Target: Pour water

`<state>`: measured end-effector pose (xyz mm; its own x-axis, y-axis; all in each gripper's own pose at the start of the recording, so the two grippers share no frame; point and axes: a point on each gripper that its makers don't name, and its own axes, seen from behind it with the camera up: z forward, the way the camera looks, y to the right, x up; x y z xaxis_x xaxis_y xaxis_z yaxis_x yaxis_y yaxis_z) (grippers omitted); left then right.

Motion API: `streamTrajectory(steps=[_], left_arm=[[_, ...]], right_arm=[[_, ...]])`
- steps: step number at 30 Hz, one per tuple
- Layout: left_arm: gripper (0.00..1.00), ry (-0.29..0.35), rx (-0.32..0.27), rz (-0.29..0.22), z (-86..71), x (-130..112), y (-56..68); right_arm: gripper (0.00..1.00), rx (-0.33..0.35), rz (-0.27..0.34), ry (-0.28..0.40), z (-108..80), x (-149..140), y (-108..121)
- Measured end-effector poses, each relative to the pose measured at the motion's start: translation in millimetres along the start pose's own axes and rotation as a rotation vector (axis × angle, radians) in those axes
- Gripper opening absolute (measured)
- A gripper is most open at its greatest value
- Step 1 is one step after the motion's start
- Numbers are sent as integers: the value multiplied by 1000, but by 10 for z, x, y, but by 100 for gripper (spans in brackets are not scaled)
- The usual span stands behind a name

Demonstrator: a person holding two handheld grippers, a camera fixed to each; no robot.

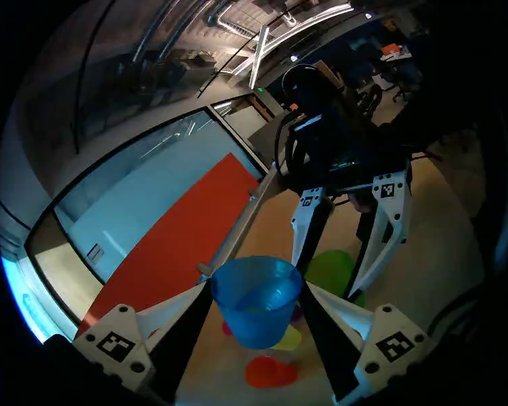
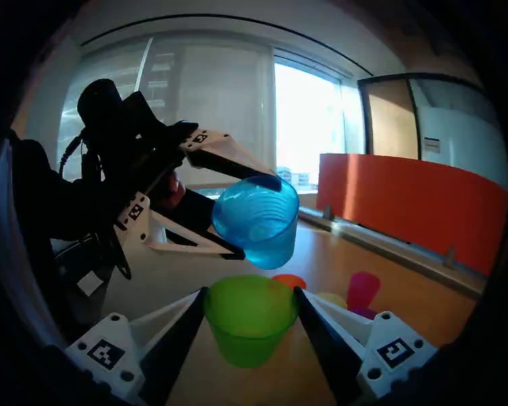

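Observation:
A translucent blue cup sits between the fingers of my left gripper, which is shut on it; some water shows inside. In the right gripper view the blue cup hangs tilted in the left gripper, just above and behind the green cup. My right gripper is shut on the green cup, which stands upright just above the wooden table. No stream of water is visible. From the left gripper view, the right gripper holds the green cup just beyond the blue one.
Several small cups stand on the table past the green one: orange, yellow and pink. An orange partition panel runs along the table's far edge. A dark-sleeved arm holds the left gripper.

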<state>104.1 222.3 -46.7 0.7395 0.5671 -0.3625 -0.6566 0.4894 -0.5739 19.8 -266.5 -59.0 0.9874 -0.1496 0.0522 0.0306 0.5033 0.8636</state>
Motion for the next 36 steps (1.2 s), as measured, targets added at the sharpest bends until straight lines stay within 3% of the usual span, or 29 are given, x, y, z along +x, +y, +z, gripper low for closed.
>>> streamTrajectory(steps=[36], left_arm=[[88, -15, -25, 102, 80, -11, 24]], right_arm=[[95, -3, -14, 6, 25, 16, -1]])
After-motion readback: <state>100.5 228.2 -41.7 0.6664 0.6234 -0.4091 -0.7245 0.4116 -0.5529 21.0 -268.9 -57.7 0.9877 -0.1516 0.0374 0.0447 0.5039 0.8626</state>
